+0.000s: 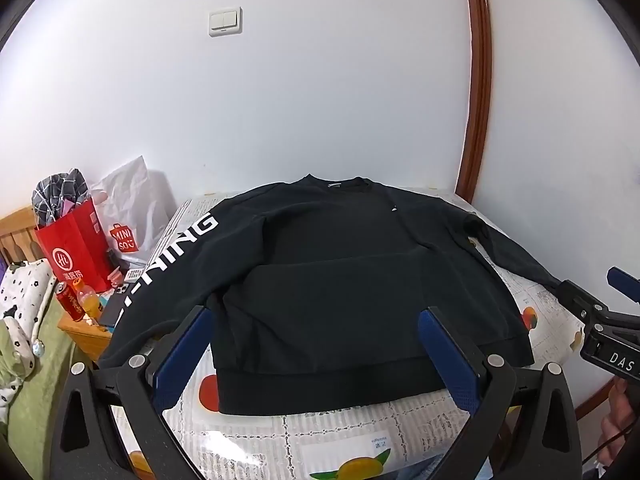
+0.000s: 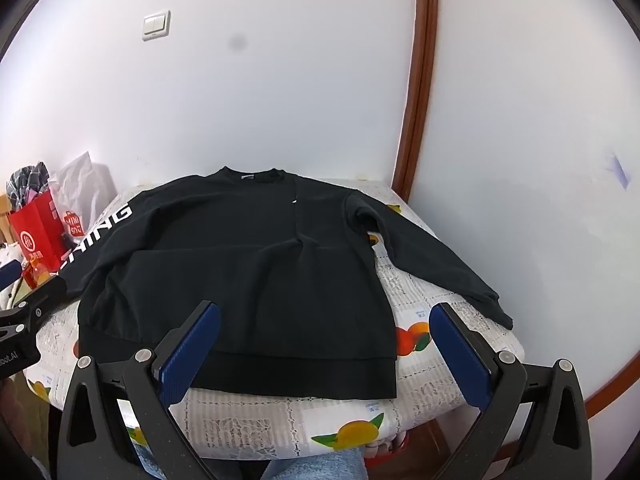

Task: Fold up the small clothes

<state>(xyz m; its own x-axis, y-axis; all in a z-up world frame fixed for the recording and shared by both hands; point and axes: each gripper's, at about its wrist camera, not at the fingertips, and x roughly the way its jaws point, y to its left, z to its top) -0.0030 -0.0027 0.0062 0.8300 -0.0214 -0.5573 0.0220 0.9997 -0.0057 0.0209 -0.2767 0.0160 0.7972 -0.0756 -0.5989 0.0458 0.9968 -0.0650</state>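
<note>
A black sweatshirt (image 1: 340, 280) (image 2: 256, 272) lies flat and face up on a small table, collar toward the wall, hem toward me. Its left sleeve (image 1: 168, 264) carries white lettering and hangs off the table's left side. The other sleeve (image 2: 432, 256) stretches out to the right. My left gripper (image 1: 316, 316) hovers open above the hem, nothing between its blue pads. My right gripper (image 2: 324, 312) is open too, above the hem's right part, and also shows at the right edge of the left wrist view (image 1: 600, 312). Neither touches the cloth.
The table wears a fruit-print cover (image 2: 420, 392). A white wall and a brown door frame (image 1: 476, 80) stand behind. To the left sit a red paper bag (image 1: 76, 252), a white shopping bag (image 1: 132, 204), a can and a bottle (image 1: 80, 300) on a wooden nightstand, and a bed (image 1: 20, 340).
</note>
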